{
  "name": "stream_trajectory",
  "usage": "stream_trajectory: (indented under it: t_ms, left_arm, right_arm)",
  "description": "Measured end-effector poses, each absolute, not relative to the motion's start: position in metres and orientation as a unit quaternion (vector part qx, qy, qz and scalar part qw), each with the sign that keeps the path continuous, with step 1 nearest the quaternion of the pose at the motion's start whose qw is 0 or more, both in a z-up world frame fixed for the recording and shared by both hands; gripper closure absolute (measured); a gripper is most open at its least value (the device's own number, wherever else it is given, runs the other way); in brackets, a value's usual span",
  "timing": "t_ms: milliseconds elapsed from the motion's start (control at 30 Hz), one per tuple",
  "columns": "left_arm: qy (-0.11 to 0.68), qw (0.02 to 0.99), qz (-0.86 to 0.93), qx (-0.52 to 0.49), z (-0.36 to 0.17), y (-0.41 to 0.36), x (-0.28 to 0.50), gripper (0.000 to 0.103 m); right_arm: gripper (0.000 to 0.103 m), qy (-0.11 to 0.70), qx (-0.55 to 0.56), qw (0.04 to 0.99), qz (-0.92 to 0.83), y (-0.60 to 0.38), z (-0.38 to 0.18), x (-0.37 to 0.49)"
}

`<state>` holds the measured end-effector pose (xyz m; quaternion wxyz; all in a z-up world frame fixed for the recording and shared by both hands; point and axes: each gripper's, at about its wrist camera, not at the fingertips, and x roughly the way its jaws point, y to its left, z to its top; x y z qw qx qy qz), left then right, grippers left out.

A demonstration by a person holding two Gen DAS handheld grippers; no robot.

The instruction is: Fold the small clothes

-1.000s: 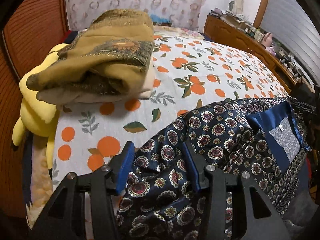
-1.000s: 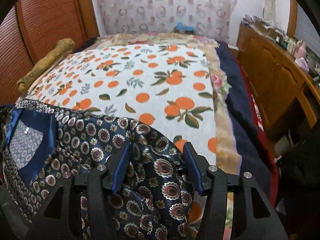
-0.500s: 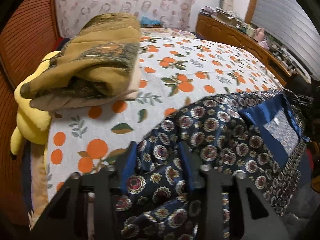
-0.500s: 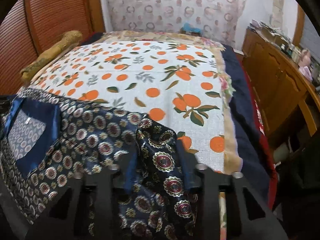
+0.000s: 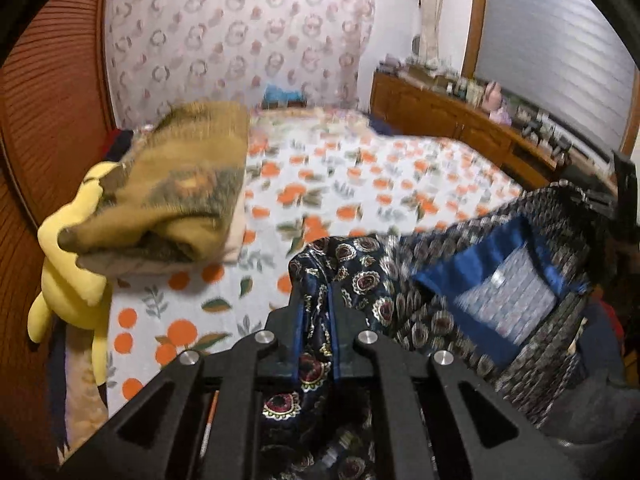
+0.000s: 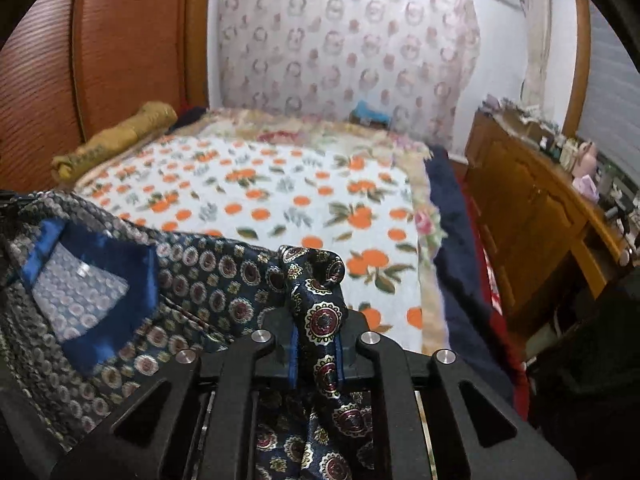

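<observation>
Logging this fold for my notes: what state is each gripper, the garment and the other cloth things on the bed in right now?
Left gripper: shut on the garment.
Right gripper: shut on the garment.
Navy medallion-print satin garment: pinched at two edges, spread between the grippers, blue inner lining showing.
Mustard patterned blanket: folded, lying on the orange-print bedsheet.
Yellow plush toy: partly under the blanket.

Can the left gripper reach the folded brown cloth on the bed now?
Probably not yet: the left gripper is shut on the dark patterned garment. The folded brown cloth lies ahead to its left, with nothing between.
</observation>
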<state>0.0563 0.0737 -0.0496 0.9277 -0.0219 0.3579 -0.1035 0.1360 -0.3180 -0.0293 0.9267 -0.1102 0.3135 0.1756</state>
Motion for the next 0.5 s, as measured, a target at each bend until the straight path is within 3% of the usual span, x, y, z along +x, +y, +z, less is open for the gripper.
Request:
stream_trajectory:
  t_ms: [333,500]
  left_arm:
    - [0.225,0.967,-0.108,-0.042,0.065,0.085,0.037,0.097]
    - [0.178,0.981,-0.074,-0.030,0.129,0.106,0.077,0.097]
  right_arm:
    - [0.097,0.183,-0.105,0.959,0.190,-0.311,0.083,0.105]
    - [0.098,0.131,-0.120,0.967,0.181,-0.308,0.151,0.122]
